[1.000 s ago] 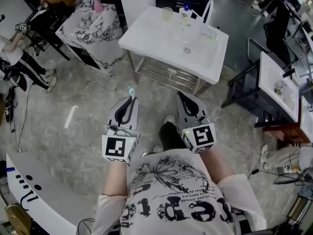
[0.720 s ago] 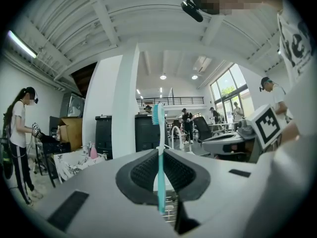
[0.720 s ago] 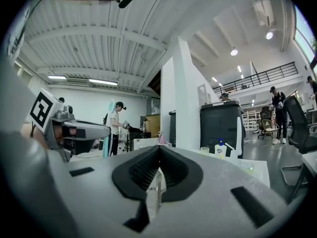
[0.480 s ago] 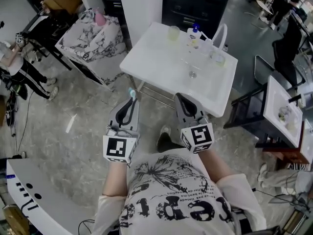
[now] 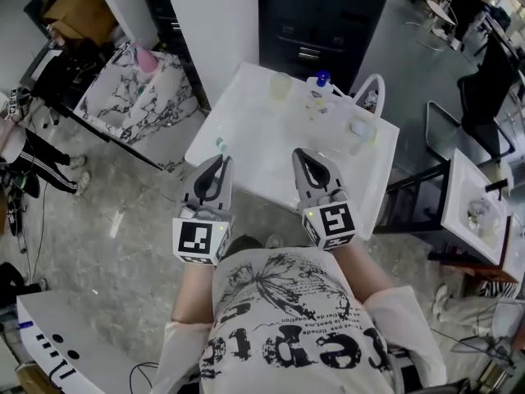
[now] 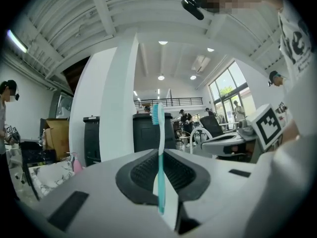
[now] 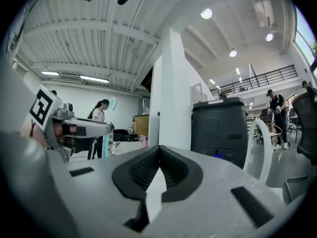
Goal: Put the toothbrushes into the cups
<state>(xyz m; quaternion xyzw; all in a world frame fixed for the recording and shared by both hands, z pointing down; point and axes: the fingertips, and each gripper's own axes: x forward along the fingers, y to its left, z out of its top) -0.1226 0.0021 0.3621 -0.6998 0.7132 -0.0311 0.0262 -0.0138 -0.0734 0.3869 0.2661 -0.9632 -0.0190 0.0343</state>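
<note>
A teal toothbrush (image 6: 159,157) stands upright between the jaws of my left gripper (image 6: 159,155), which is shut on its handle. In the head view its brush head (image 5: 220,145) pokes past the left gripper (image 5: 219,162) over the front left of the white sink table (image 5: 238,121). My right gripper (image 5: 303,156) is shut with nothing in it, and its jaws meet in the right gripper view (image 7: 158,152). A pale green cup (image 5: 280,86) stands at the table's back. A second clear cup (image 5: 361,128) stands at the right, near the white faucet (image 5: 371,89).
A bottle with a blue cap (image 5: 320,84) stands between the cups. A marble-topped table (image 5: 139,97) is at the left, a dark cabinet (image 5: 320,15) behind the sink table, a black chair (image 5: 484,97) and another white table (image 5: 476,195) at the right.
I have come closer to the sink table. Both grippers, which hung over the floor before, now reach over its front edge. The left gripper still holds the toothbrush.
</note>
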